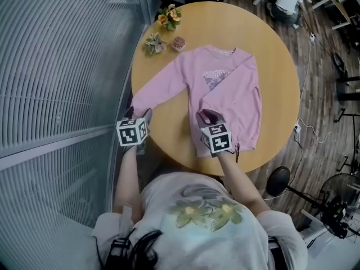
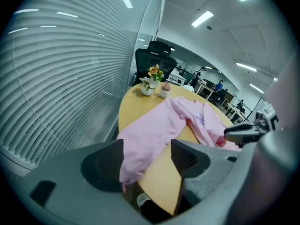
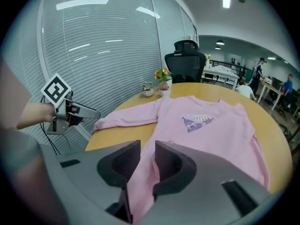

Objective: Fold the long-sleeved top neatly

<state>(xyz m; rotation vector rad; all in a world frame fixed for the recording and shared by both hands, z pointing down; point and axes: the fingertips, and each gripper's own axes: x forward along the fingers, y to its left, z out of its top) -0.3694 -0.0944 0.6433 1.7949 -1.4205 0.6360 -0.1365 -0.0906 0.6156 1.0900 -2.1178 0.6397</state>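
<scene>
Lying flat on the round table, the pink long-sleeved top has its neck away from the person and one sleeve stretched out to the table's left edge. The left gripper is at that sleeve's cuff. Its jaws stand wide apart with the cuff between them, resting against the left-hand jaw, whose bulk hides the cuff's very end where it droops past the edge. The right gripper has its jaws only narrowly apart, with a strip of pink cloth running through the gap. Whether that strip is the other sleeve or the hem cannot be told, as the jaws cover its lower end. From the head view the right gripper's marker cube hides the cloth beneath it. The chest print is too small to read.
</scene>
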